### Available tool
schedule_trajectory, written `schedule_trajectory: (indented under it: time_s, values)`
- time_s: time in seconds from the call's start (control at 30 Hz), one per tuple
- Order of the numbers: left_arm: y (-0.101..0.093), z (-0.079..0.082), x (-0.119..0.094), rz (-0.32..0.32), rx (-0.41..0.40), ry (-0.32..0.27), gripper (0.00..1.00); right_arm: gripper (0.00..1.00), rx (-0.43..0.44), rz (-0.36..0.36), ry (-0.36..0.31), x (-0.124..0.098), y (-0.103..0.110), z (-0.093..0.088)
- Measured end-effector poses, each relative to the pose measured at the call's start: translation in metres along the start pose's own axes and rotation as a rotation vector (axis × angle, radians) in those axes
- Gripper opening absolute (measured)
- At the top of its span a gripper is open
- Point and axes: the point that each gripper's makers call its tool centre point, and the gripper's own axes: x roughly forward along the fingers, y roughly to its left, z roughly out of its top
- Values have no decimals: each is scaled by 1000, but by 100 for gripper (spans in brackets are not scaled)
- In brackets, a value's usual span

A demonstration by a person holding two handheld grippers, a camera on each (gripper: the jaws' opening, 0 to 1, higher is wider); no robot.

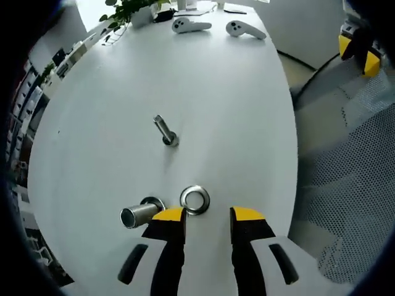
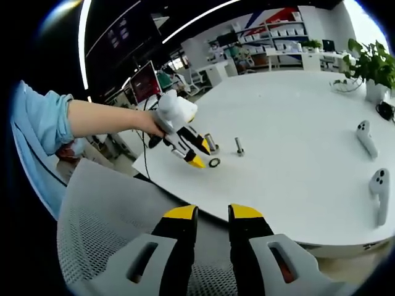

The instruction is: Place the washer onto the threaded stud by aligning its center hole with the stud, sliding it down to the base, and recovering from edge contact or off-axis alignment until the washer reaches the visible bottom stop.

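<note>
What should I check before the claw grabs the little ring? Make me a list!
1. Left claw open wide enough: ok, its yellow tips stand apart.
2. Washer lying flat on the white table: ok.
3. Washer between the tips: not ok, it lies just ahead of them, nearer the left tip.
4. Short metal cylinder out of the way: not ok, it lies right beside the left tip.
5. Stud standing free on the table beyond the washer: ok, though how straight it stands I cannot tell.
6. Right claw out of the way: ok, it hangs open off the table over a mesh chair.
</note>
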Motion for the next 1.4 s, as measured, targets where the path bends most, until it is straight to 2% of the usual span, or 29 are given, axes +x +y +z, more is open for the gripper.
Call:
schedule_trajectory:
  time_s: [0.2,0.33,0.47,0.5,0.57,1.1,1.23,1.4]
  values:
    - [5,3,11,1,10,40,27,22,-2,7,2,0,1,0]
    - [8,0,18,-22,-6,74,27,22,-5,11,2,0,2,0]
    - [7,-5,18,-17,42,113,24,22,-9,17,3,0,2,0]
    - [6,-3,19,-31,75,105,24,22,-10,18,4,1,3,0]
    - [7,-3,18,-24,49,108,24,22,-13,19,5,1,3,0]
    - [6,-3,16,-21,73,115,20,22,-17,21,11,1,3,-1]
    - [4,-2,14,-1,110,97,20,22,-16,20,11,1,3,0]
    - [2,-4,12,20,87,81,19,22,-16,19,10,1,3,0]
